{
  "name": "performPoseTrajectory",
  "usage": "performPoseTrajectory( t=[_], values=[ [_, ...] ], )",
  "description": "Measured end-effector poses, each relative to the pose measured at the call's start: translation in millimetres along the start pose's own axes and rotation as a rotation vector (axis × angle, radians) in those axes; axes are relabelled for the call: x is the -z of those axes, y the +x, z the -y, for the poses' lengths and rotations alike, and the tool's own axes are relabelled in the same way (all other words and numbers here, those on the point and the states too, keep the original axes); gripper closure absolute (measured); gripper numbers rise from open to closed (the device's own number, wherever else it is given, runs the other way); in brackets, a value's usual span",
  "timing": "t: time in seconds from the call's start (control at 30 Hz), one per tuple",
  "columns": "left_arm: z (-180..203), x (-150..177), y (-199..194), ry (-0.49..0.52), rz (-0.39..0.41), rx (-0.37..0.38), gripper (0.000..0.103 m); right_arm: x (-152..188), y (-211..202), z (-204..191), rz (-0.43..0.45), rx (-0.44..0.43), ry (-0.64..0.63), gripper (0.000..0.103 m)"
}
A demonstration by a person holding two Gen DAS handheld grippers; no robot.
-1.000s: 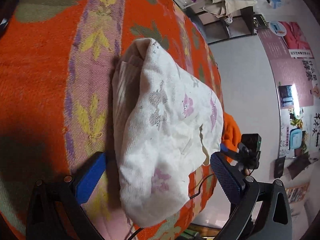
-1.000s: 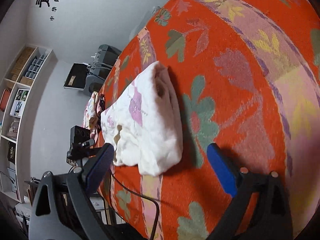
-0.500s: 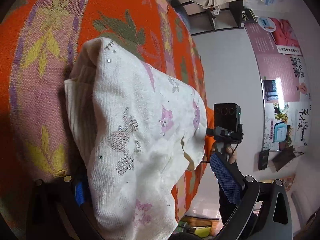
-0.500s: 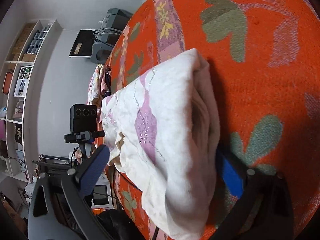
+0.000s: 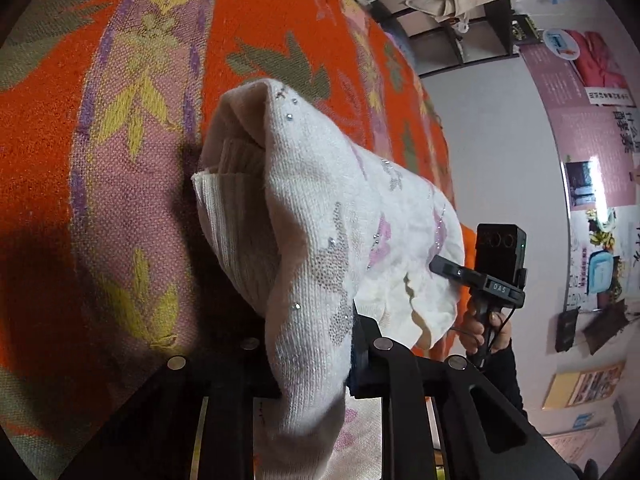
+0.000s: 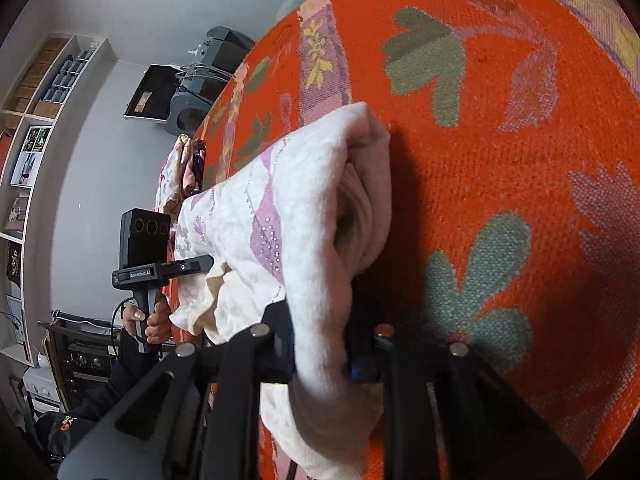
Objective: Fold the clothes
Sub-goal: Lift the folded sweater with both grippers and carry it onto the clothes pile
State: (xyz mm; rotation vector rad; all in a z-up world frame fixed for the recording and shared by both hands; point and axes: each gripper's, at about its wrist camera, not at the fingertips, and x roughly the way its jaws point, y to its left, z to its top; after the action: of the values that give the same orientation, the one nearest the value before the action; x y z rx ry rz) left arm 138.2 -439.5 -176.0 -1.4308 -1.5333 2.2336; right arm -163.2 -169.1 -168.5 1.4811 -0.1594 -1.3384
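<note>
White knit garment [image 5: 320,248] is lain folded on the orange floral blanket [image 5: 248,12], near its edge. One near corner is pinched by the left gripper [image 5: 310,364], the other by the right gripper [image 6: 320,356]; jaws are closing on cloth. Both ends are held so the bundle can likely be lifted or folded evenly.

Orange flower-patterned blanket [image 5: 248,12] as the surface, a folded white knit garment [image 5: 320,216] on it.
</note>
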Motion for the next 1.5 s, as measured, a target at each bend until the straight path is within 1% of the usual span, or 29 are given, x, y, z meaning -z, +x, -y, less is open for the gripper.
performPoseTrajectory(
  t=[0.13, 0.23, 0.3, 0.37, 0.43, 0.47, 0.53, 0.63, 0.77, 0.83, 0.9, 0.93, 1.03, 1.07, 1.13, 1.2, 1.27, 1.37, 1.4, 1.47, 1.5],
  values=[
    [14, 8, -15, 0.031, 0.054, 0.047, 0.084, 2, -17, -41, 0.042, 0.004, -0.081, 0.086],
    [20, 14, -40, 0.041, 0.133, 0.097, 0.084, 2, -29, -84, 0.07, 0.018, -0.165, 0.086],
    [20, 19, -69, 0.033, 0.209, 0.144, 0.084, 0, -33, -117, 0.092, 0.02, -0.218, 0.086],
    [18, 25, -103, 0.026, 0.292, 0.187, 0.084, -5, -29, -152, 0.111, 0.004, -0.27, 0.086],
    [13, 29, -152, 0.024, 0.39, 0.211, 0.084, -17, -17, -190, 0.113, -0.033, -0.334, 0.086],
    [10, 30, -181, 0.028, 0.439, 0.208, 0.084, -23, -11, -210, 0.113, -0.051, -0.366, 0.086],
    [0, 34, -238, 0.028, 0.537, 0.175, 0.083, -41, 20, -257, 0.097, -0.104, -0.43, 0.086],
    [-20, 35, -317, 0.002, 0.667, 0.099, 0.084, -67, 78, -325, 0.07, -0.167, -0.517, 0.086],
    [-70, 27, -389, -0.088, 0.777, 0.013, 0.083, -106, 169, -383, 0.011, -0.234, -0.54, 0.086],
    [-106, 20, -404, -0.16, 0.785, -0.013, 0.083, -121, 216, -394, -0.03, -0.235, -0.533, 0.086],
    [-149, 9, -406, -0.239, 0.771, -0.046, 0.084, -133, 265, -396, -0.081, -0.205, -0.523, 0.086],
    [-171, -1, -401, -0.274, 0.761, -0.066, 0.083, -138, 288, -393, -0.107, -0.185, -0.503, 0.086],
    [-234, -20, -377, -0.364, 0.721, -0.117, 0.083, -149, 357, -371, -0.171, -0.07, -0.451, 0.086],
    [-254, -25, -369, -0.393, 0.707, -0.134, 0.083, -150, 368, -360, -0.18, -0.054, -0.43, 0.086],
    [-278, -28, -353, -0.403, 0.708, -0.136, 0.08, -151, 389, -338, -0.196, -0.022, -0.39, 0.085],
    [-287, -30, -347, -0.406, 0.722, -0.108, 0.078, -151, 395, -326, -0.195, -0.032, -0.365, 0.084],
    [-288, -30, -347, -0.407, 0.727, -0.083, 0.077, -153, 396, -321, -0.188, -0.043, -0.357, 0.079],
    [-272, -24, -354, -0.386, 0.692, -0.091, 0.077, -158, 393, -315, -0.213, -0.081, -0.289, 0.071],
    [-265, -21, -359, -0.379, 0.685, -0.099, 0.077, -159, 389, -313, -0.221, -0.091, -0.271, 0.064],
    [-247, -8, -379, -0.356, 0.699, -0.139, 0.077, -160, 362, -317, -0.178, -0.064, -0.287, 0.054],
    [-239, 3, -393, -0.341, 0.715, -0.164, 0.076, -160, 349, -319, -0.156, -0.05, -0.294, 0.043]
  ],
)
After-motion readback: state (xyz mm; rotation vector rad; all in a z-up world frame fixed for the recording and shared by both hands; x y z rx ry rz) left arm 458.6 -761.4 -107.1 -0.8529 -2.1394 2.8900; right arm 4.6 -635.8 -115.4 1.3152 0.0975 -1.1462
